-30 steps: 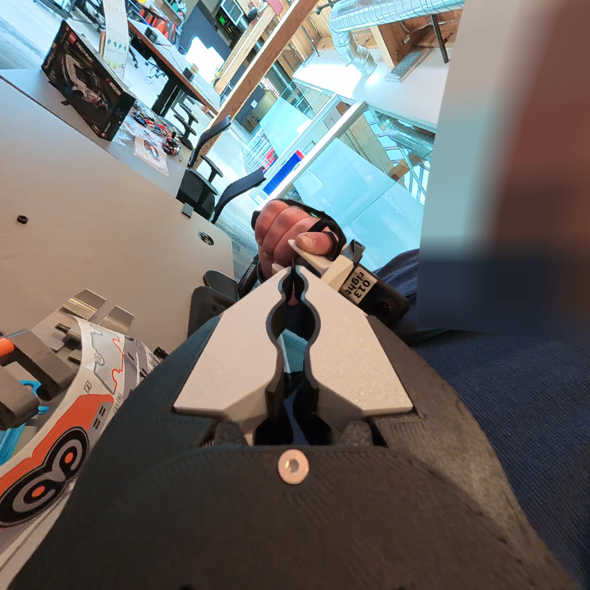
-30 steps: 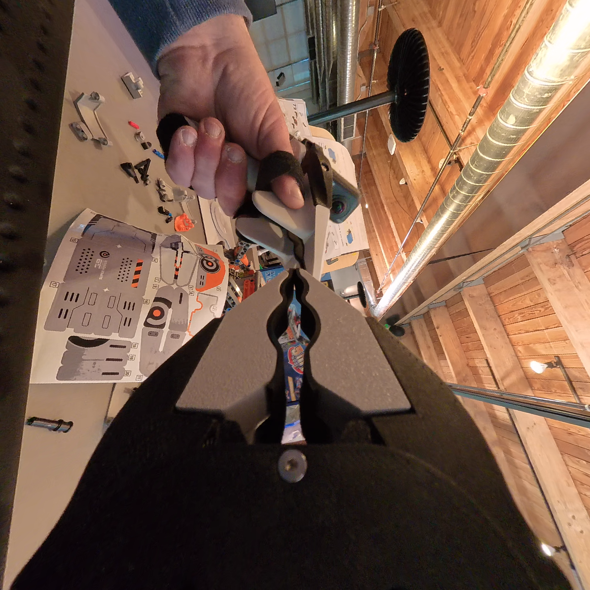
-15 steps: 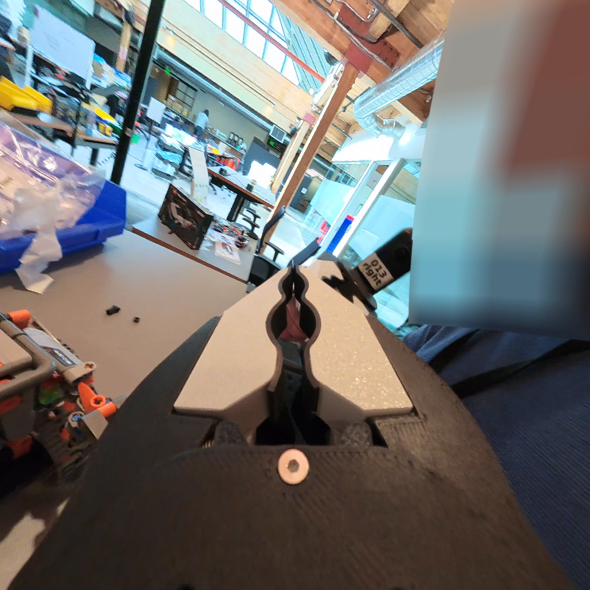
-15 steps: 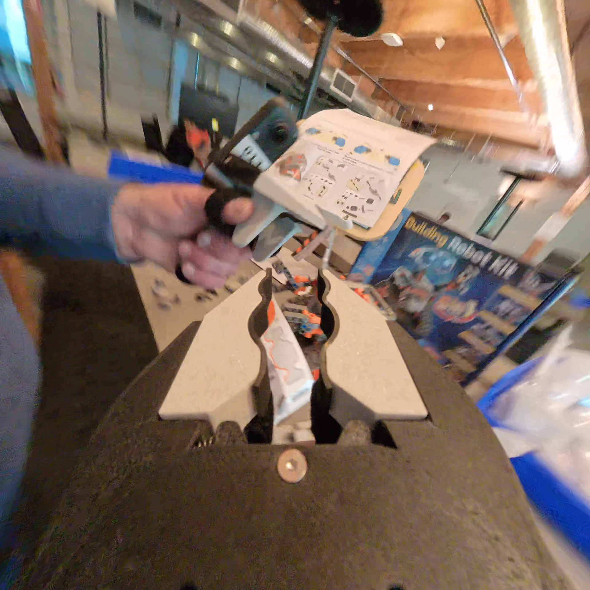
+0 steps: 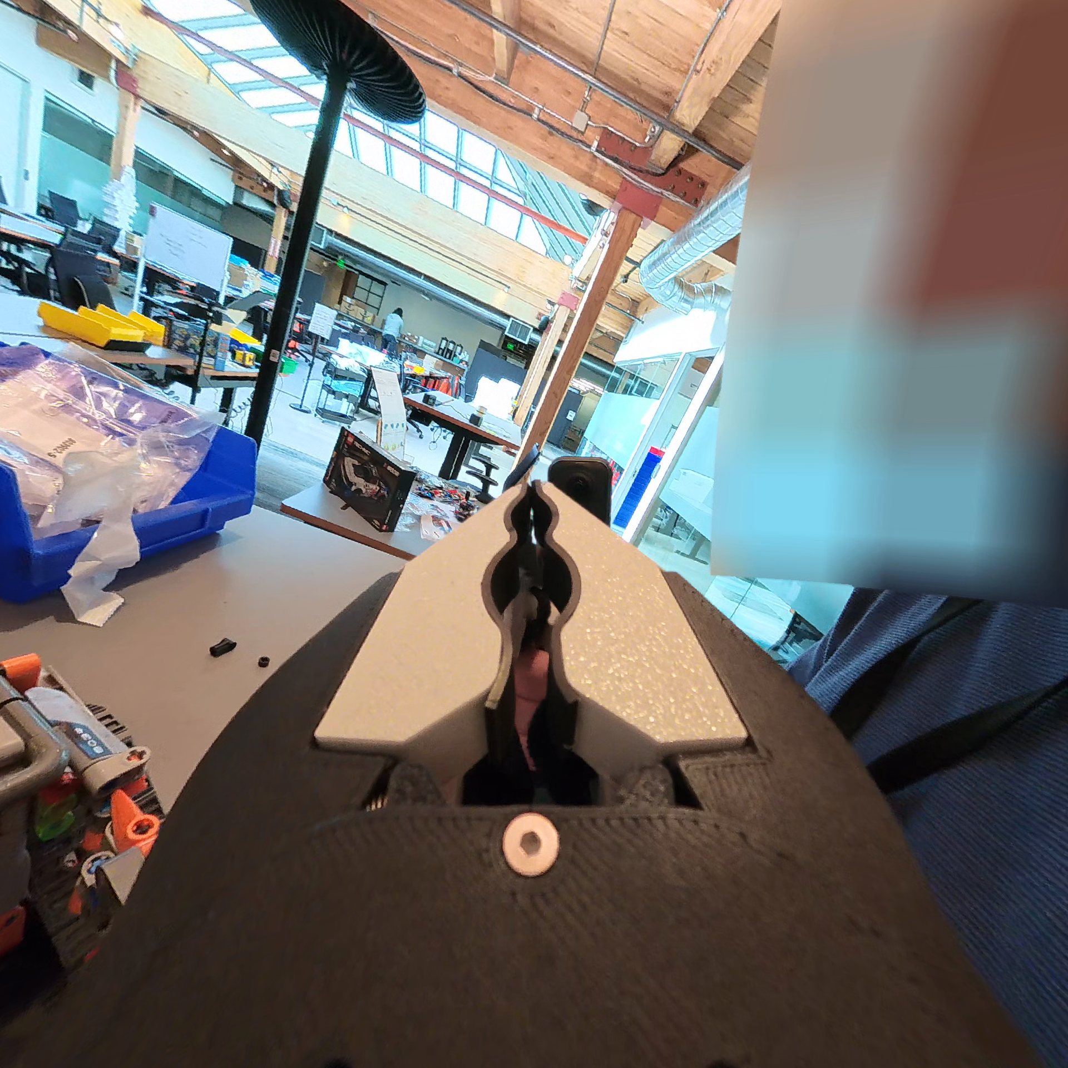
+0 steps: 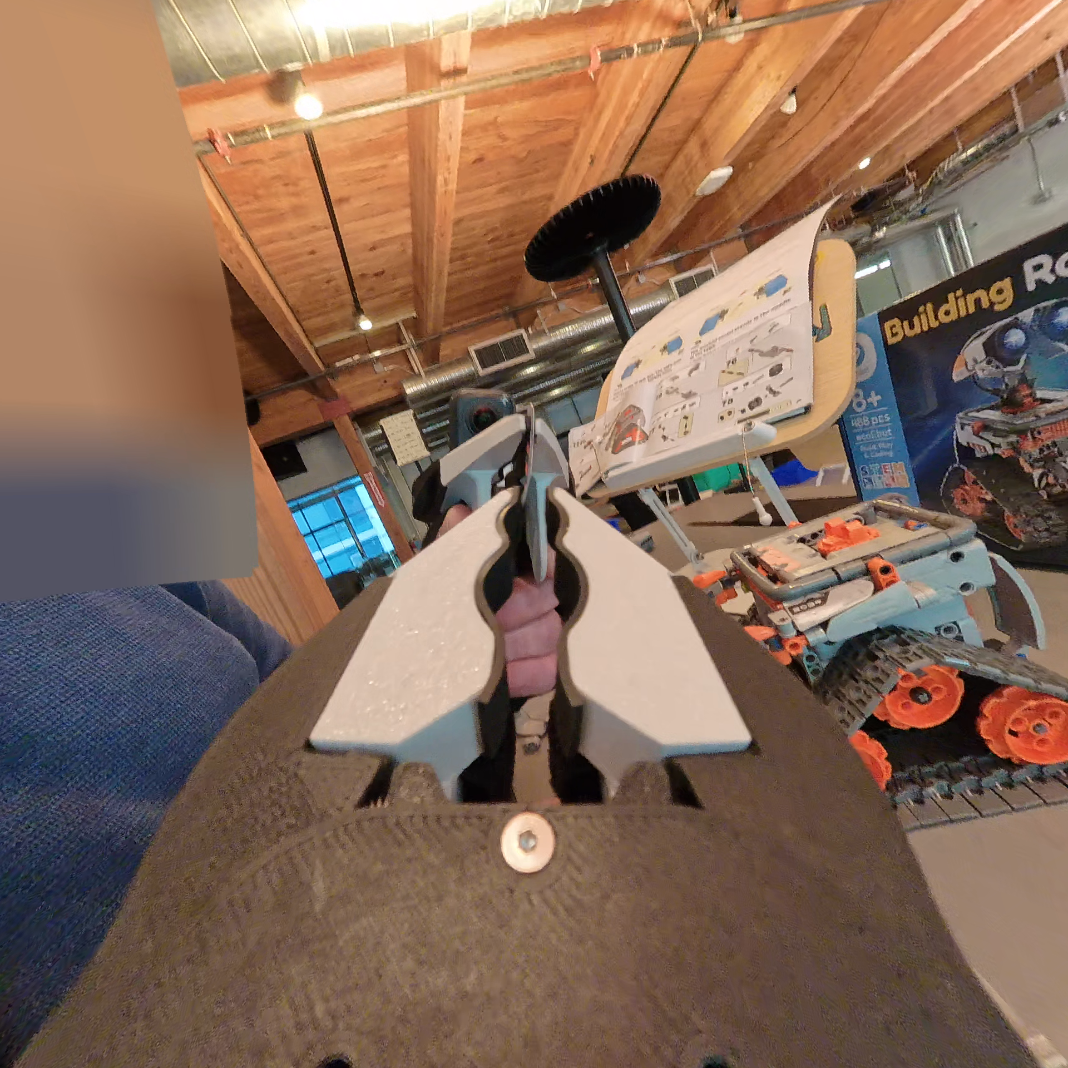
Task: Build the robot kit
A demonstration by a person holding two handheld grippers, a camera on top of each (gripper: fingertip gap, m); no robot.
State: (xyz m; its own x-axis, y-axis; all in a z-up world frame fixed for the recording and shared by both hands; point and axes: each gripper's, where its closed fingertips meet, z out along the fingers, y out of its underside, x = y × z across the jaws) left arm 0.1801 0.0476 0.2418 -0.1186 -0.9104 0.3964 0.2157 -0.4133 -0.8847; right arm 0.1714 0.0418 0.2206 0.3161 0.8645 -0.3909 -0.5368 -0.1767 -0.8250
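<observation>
My two grippers are held up in the air, tip to tip, in front of a person in a blue top. My right gripper (image 6: 533,497) is nearly closed on a thin grey sheet piece (image 6: 536,531) that stands edge-on between its fingers. My left gripper (image 5: 534,491) is shut, its tips meeting. In the right wrist view the left gripper (image 6: 523,451) pinches the upper part of the same sheet. A hand (image 6: 529,647) shows behind the right gripper's fingers. In the left wrist view only the right gripper's camera (image 5: 578,485) shows past the tips.
A grey and orange tracked robot model (image 6: 867,583) stands on the grey table (image 5: 202,589), also at the left edge of the left wrist view (image 5: 75,768). Behind it are an open instruction booklet on a stand (image 6: 722,375) and a kit box (image 6: 982,416). A blue bin of plastic bags (image 5: 144,508) and small black parts (image 5: 222,647) lie on the left. Less than 4 cm separates the two grippers' tips.
Both grippers have swung up and now face each other. The right gripper was open around the sheet piece half a second ago and has closed on it. The left stayed shut.
</observation>
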